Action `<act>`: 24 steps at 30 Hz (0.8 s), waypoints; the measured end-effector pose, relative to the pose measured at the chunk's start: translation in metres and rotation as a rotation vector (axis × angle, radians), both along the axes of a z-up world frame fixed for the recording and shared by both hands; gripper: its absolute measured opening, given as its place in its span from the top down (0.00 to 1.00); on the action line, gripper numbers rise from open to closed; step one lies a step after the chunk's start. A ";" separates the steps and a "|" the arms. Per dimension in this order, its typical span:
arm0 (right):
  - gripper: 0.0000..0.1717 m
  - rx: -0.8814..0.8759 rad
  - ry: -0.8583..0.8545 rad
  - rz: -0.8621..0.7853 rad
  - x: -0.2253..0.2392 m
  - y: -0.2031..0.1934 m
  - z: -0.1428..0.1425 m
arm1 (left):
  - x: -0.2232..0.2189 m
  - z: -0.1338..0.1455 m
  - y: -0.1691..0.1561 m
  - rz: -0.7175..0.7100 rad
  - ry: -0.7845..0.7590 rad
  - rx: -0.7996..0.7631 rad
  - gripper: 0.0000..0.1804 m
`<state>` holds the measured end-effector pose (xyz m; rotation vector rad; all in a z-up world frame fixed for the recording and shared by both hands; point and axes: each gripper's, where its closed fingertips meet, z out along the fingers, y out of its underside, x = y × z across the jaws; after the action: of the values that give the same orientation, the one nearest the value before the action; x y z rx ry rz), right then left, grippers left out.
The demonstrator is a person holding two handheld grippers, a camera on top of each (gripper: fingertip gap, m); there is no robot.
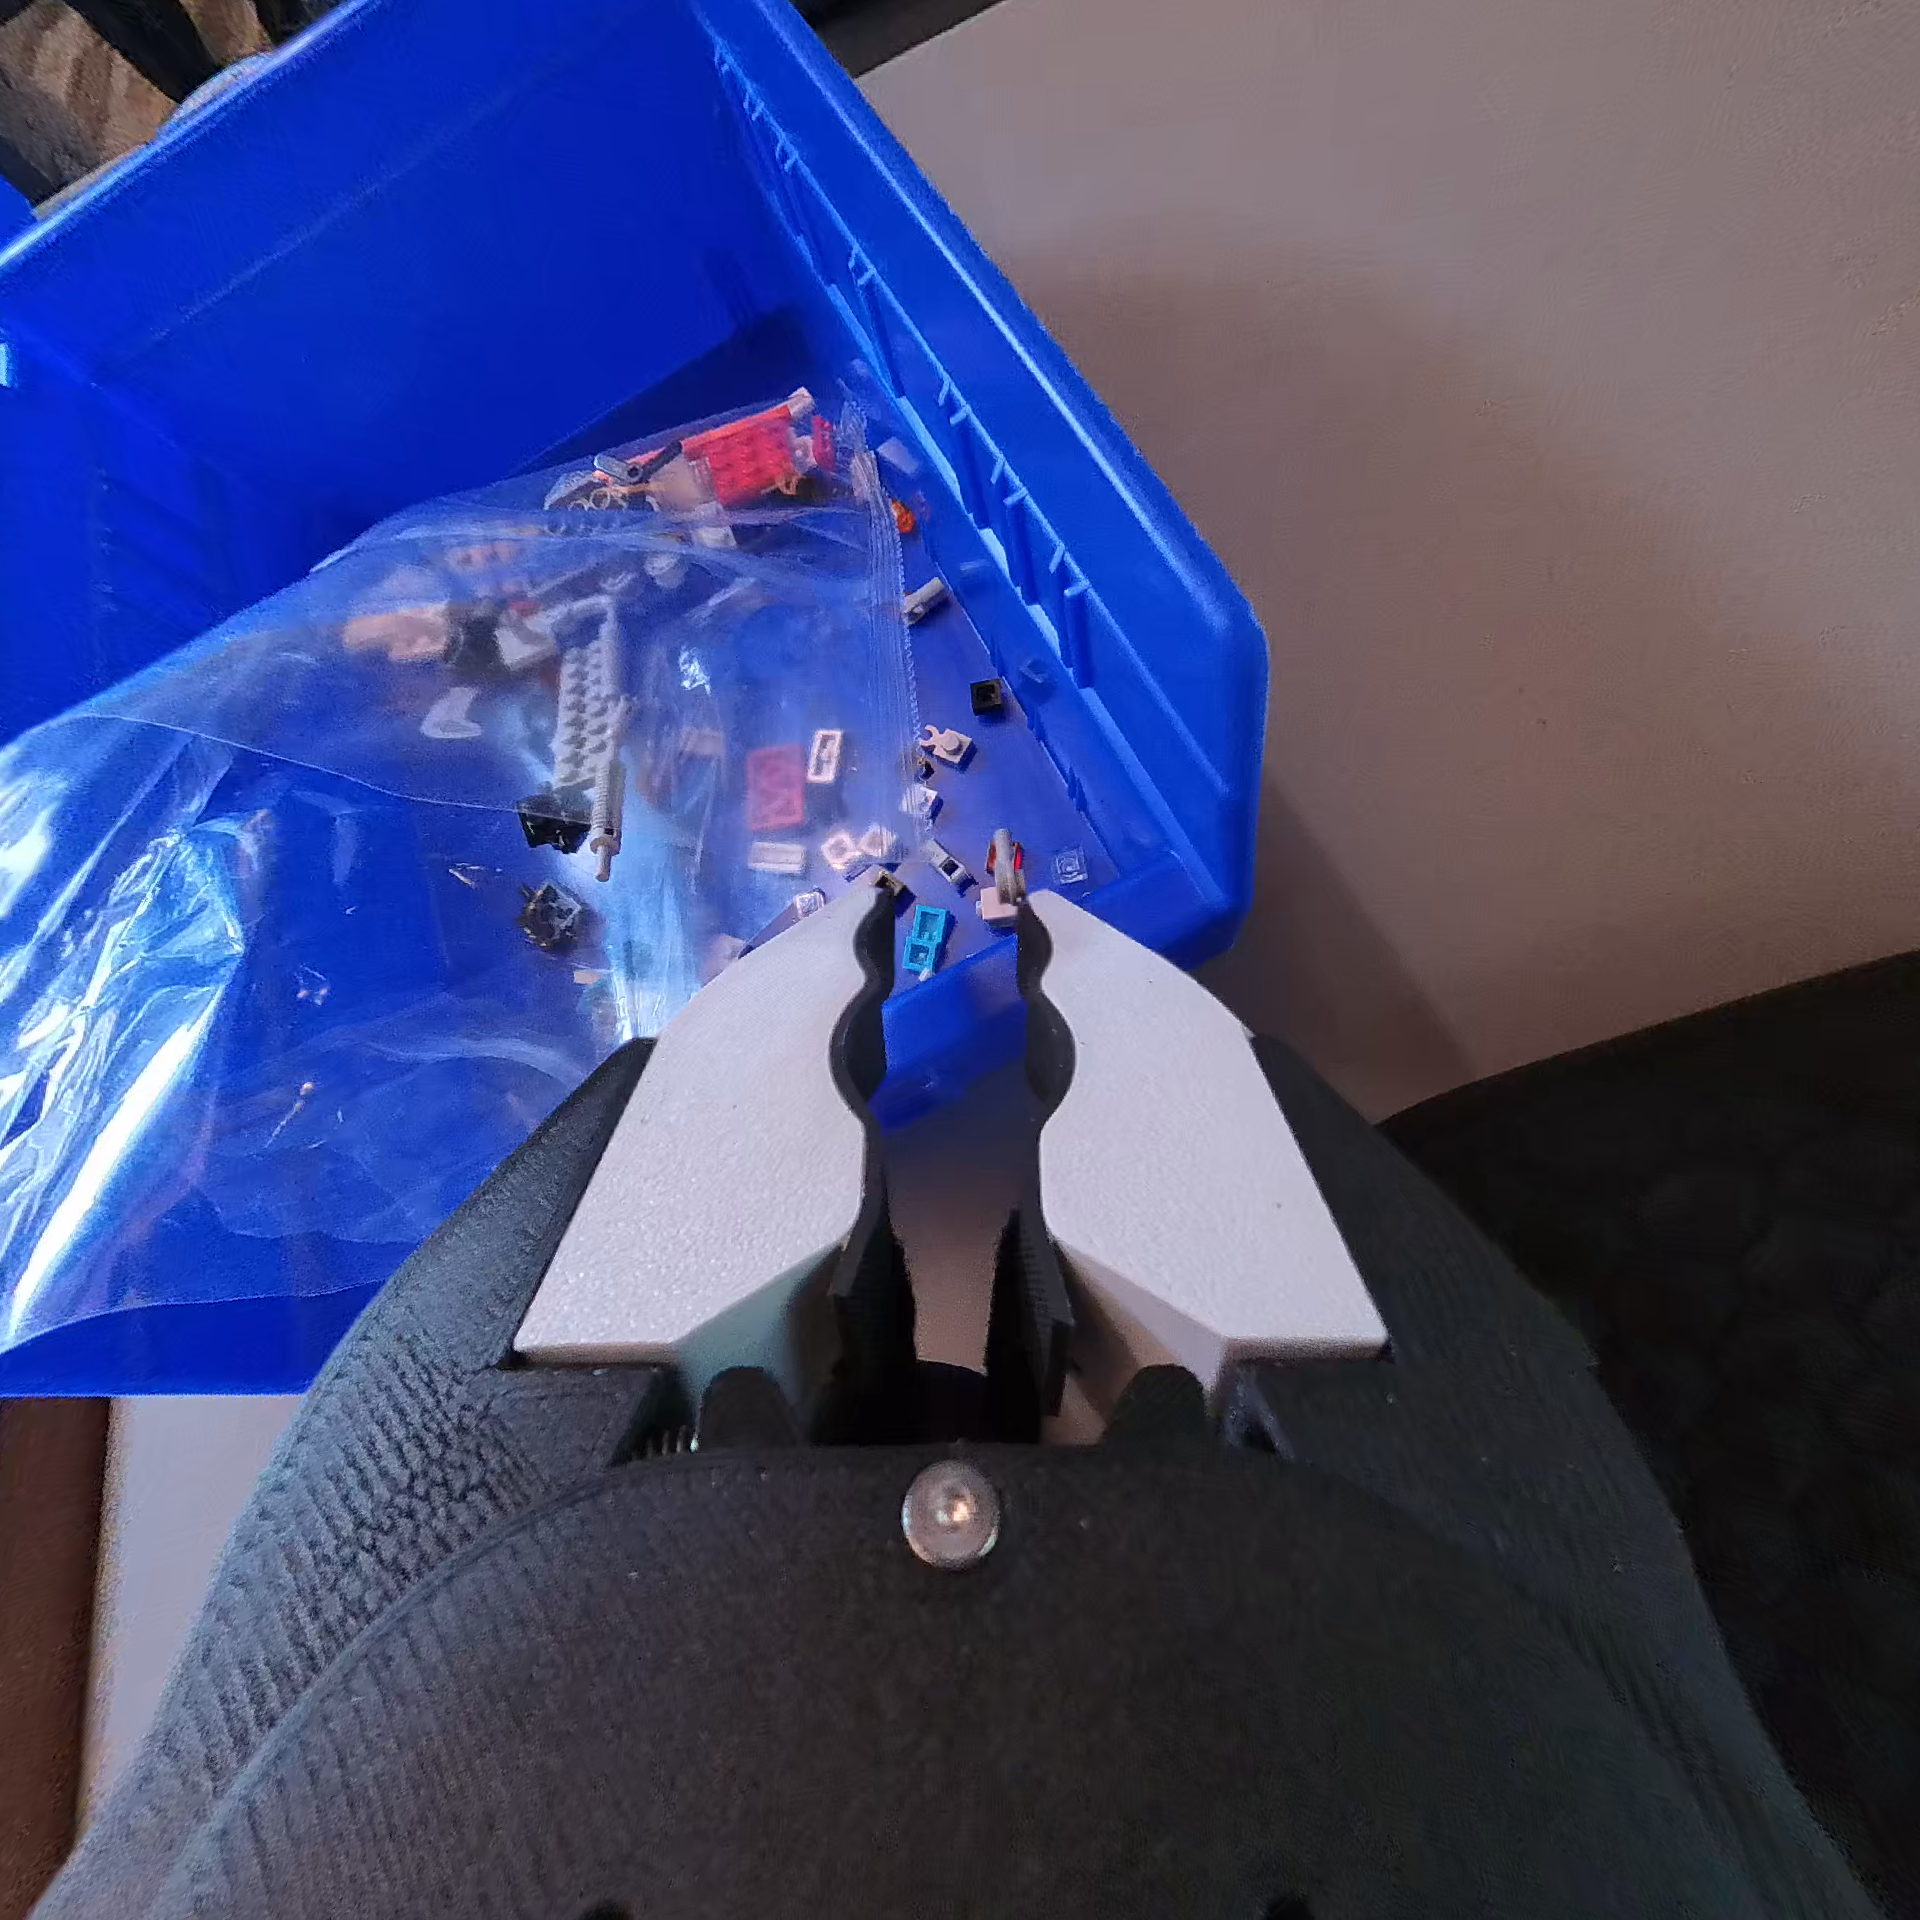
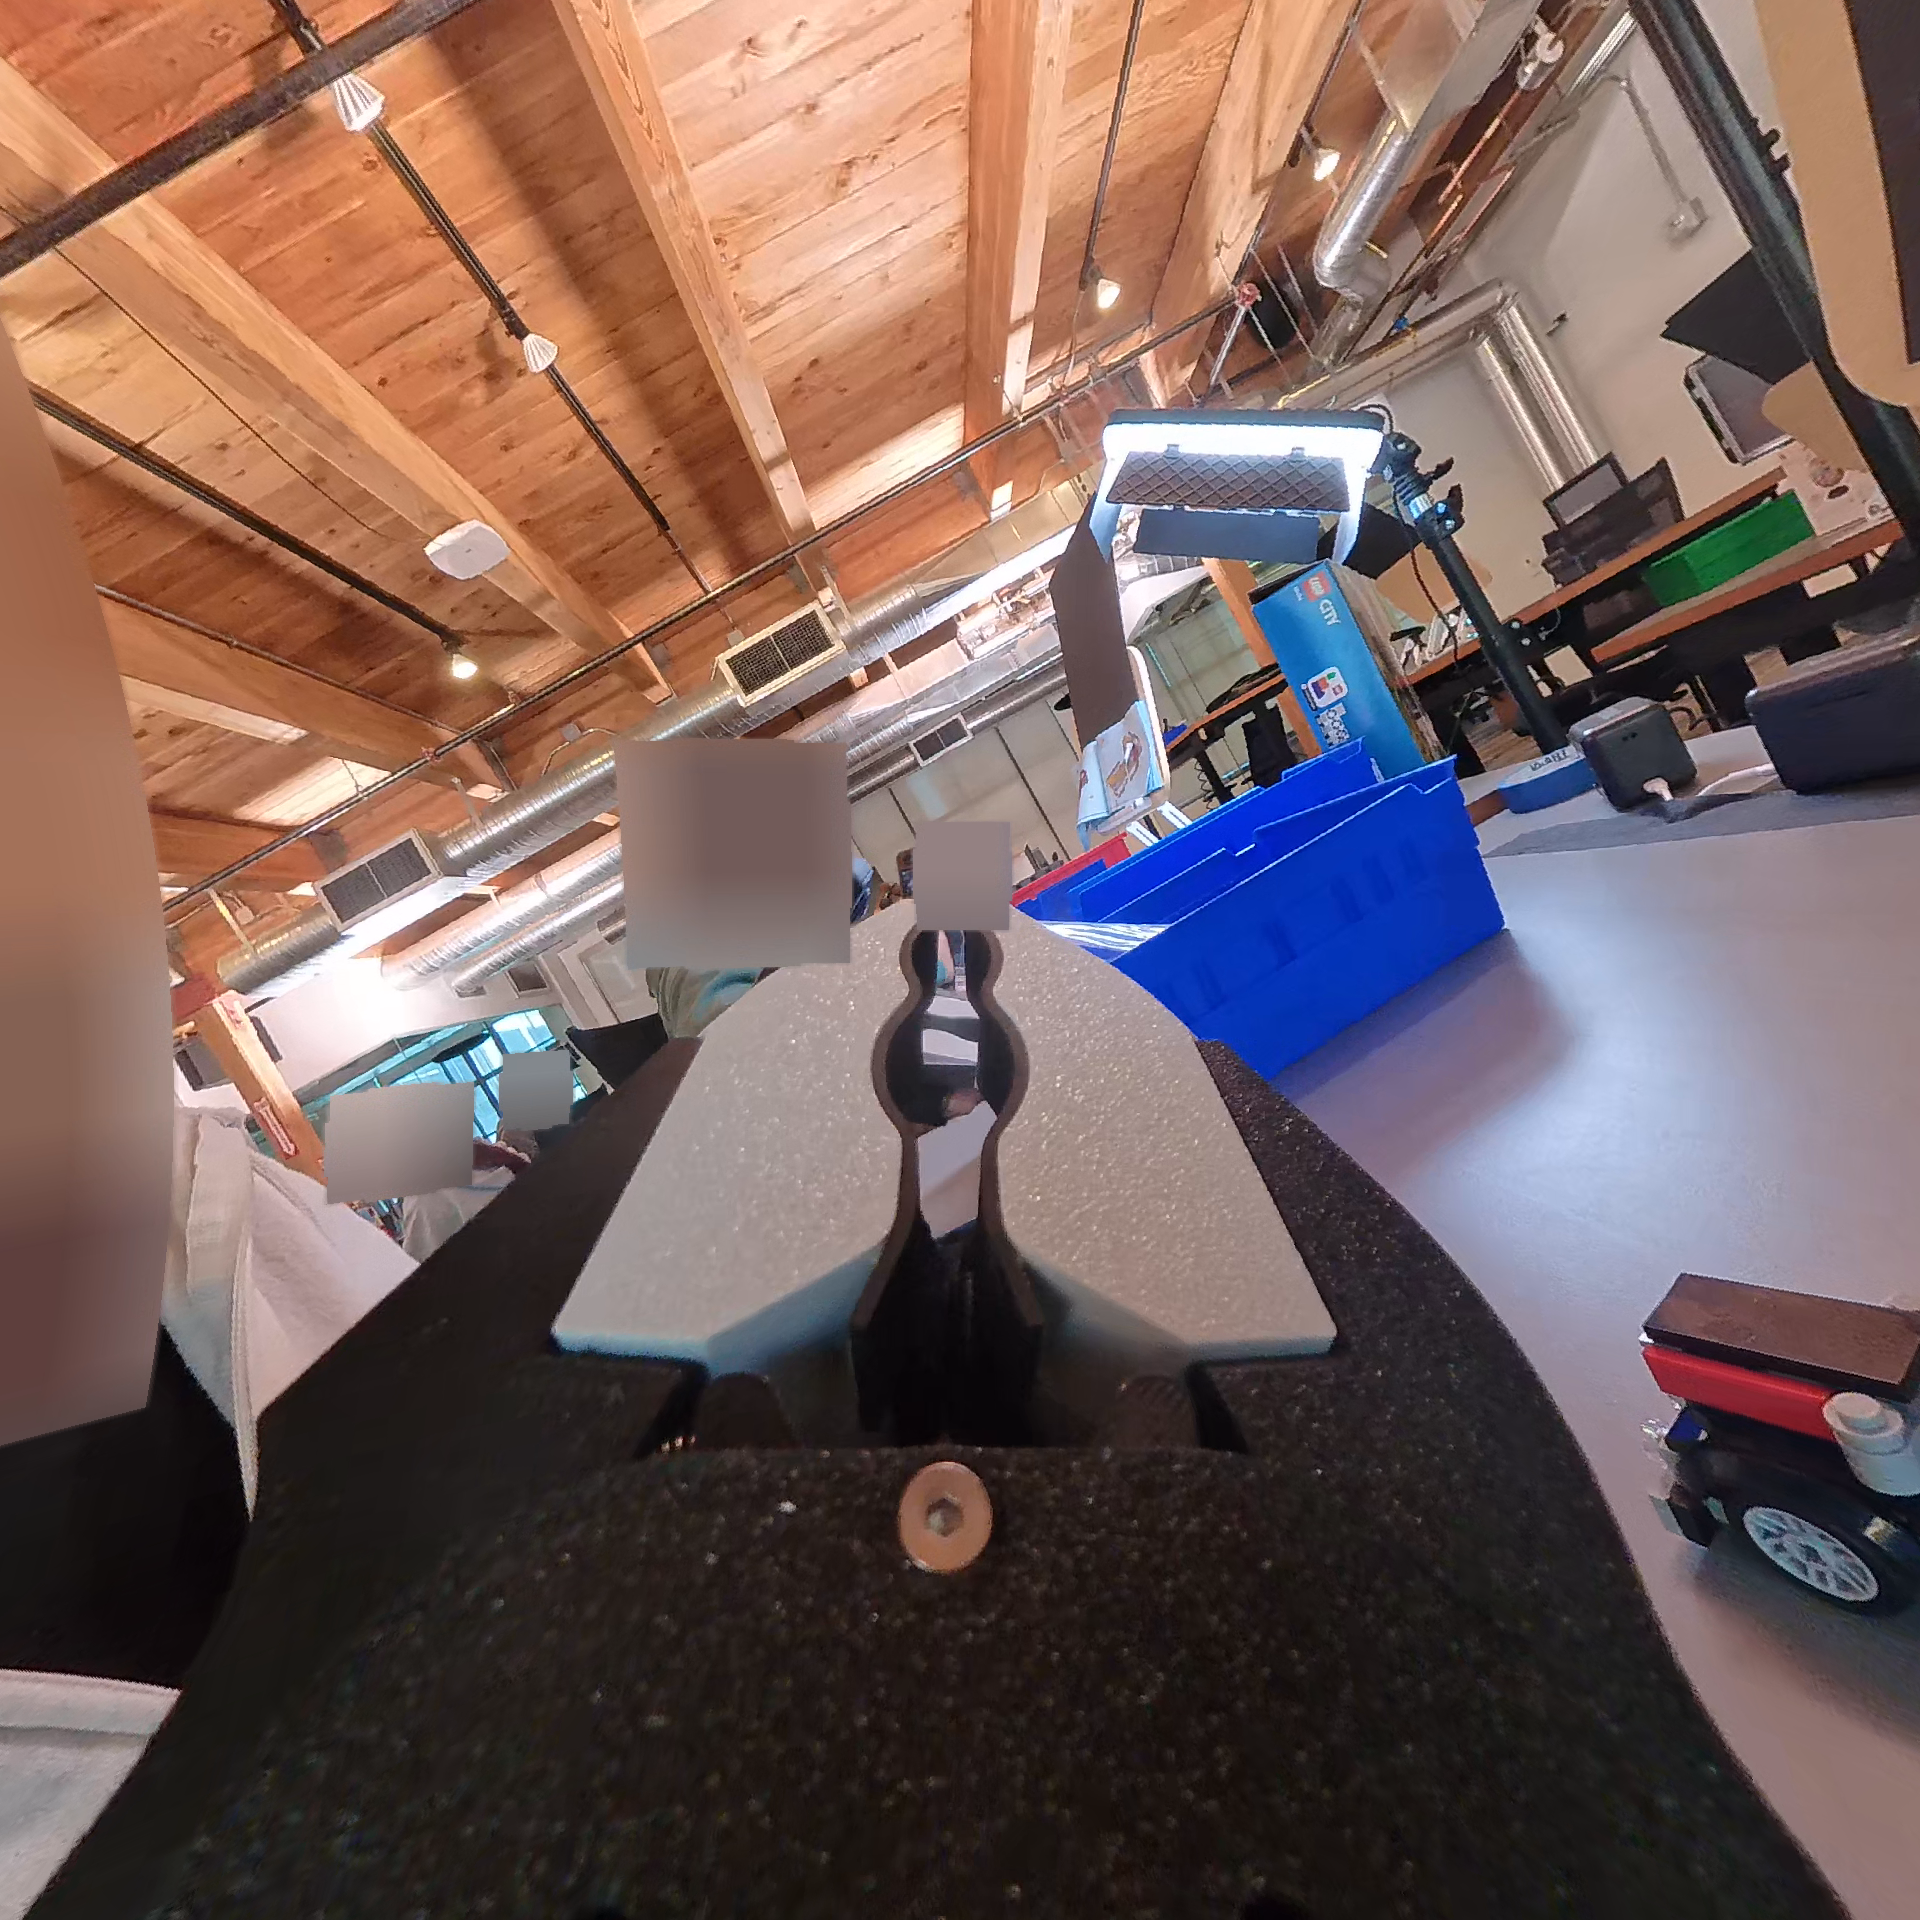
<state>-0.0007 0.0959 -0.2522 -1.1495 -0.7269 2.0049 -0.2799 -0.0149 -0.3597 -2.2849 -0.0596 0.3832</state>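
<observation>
In the left wrist view my left gripper [image 1: 956,899] is open over the near corner of a blue bin [image 1: 1143,644]. A light blue brick [image 1: 925,938] lies on the bin floor between the fingertips, with neither pad pressing on it. A small grey piece with a ring [image 1: 1006,888] lies at the right fingertip, and a tiny dark piece [image 1: 886,881] at the left one. A clear plastic bag [image 1: 312,935] with several small bricks lies in the bin to the left. My right gripper [image 2: 961,930] points up and away from the bins. Its fingers stand almost together with nothing seen between them; a mosaic patch covers the tips.
Several loose small bricks lie along the bin's right wall [image 1: 987,696]. In the right wrist view blue bins [image 2: 1330,935] stand on the grey table [image 2: 1558,1143], and a small brick-built car [image 2: 1787,1455] stands at the right. A panel lamp [image 2: 1236,478] stands behind. A dark surface [image 1: 1662,1247] lies beside the white table [image 1: 1455,416]. Some 30 centimeters of space lies between my two pairs of fingers.
</observation>
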 end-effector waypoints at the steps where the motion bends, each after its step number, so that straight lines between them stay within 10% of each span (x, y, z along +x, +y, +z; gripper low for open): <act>1: 0.98 -0.002 0.001 0.001 0.000 0.000 0.000 | 0.000 0.000 0.000 -0.006 -0.001 -0.009 0.87; 16: 0.98 -0.011 -0.001 -0.014 0.001 0.003 0.000 | 0.004 0.000 -0.006 -0.163 -0.024 -0.279 0.84; 24: 0.95 0.220 -0.258 -0.113 -0.006 0.008 -0.025 | 0.117 0.049 0.022 -0.524 -0.067 0.078 0.85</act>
<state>-0.0064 0.1040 -0.2777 -1.2982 -0.9633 1.6545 -0.1627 0.0067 -0.3103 -2.1347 0.4729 0.0293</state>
